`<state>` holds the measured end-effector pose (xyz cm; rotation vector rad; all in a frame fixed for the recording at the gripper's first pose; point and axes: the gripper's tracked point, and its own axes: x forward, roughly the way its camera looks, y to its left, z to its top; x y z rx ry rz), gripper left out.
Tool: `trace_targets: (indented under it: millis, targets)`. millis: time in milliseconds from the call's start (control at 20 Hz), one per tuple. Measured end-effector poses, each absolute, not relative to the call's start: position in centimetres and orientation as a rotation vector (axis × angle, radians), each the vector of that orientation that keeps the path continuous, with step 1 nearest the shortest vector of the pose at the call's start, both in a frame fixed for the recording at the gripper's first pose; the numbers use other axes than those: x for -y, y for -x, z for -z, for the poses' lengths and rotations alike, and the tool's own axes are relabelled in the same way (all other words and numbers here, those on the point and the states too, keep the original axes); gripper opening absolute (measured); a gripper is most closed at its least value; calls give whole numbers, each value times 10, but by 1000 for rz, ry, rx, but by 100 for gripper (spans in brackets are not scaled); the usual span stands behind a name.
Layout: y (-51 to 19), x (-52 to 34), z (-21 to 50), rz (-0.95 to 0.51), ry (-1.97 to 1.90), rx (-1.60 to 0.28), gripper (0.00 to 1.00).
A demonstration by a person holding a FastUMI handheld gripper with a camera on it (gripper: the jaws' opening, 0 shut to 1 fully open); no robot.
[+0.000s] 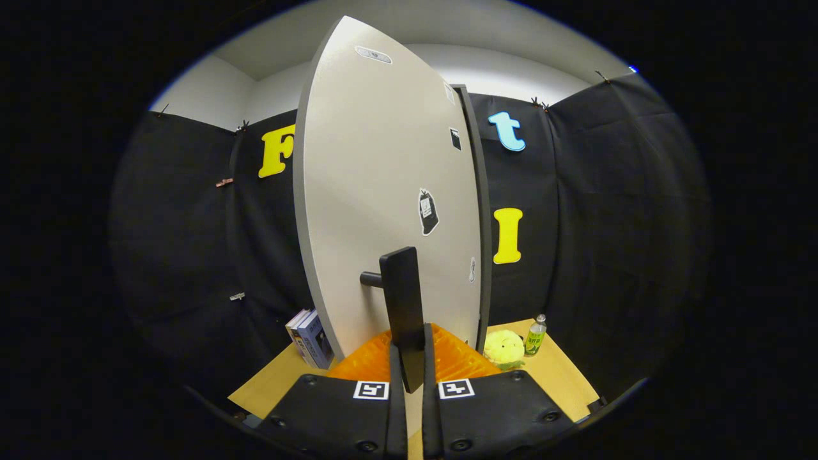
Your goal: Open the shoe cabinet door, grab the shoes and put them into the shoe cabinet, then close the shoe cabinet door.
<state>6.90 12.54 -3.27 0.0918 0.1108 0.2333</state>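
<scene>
The shoe cabinet door (383,191) fills the centre of the frame, swung edge-on, its dark bar handle (404,306) low at centre. The gripper (409,358) is clenched on that handle, both fingers pressing it. Books (310,338) stand lower left; a yellow plush toy (503,348) and green bottle (535,337) lower right on the wooden table (562,370).

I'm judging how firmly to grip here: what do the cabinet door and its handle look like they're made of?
The cabinet door looks like laminated board: a flat, matte light-grey face with a darker edge band, though the core is hidden. The handle, between the fingers of the gripper, is a dark matte bar on a round post, either painted metal or plastic; the look leaves that open.
</scene>
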Motion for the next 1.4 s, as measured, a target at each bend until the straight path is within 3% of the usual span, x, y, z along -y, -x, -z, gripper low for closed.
trace_targets:
  millis: [450,1050,1400]
  targets:
    - [-65,-100,29,-164,-142,-114,13]
    - [-72,-86,23,-205,-115,-95,12]
    - [-73,-80,16,-158,-126,-53,13]
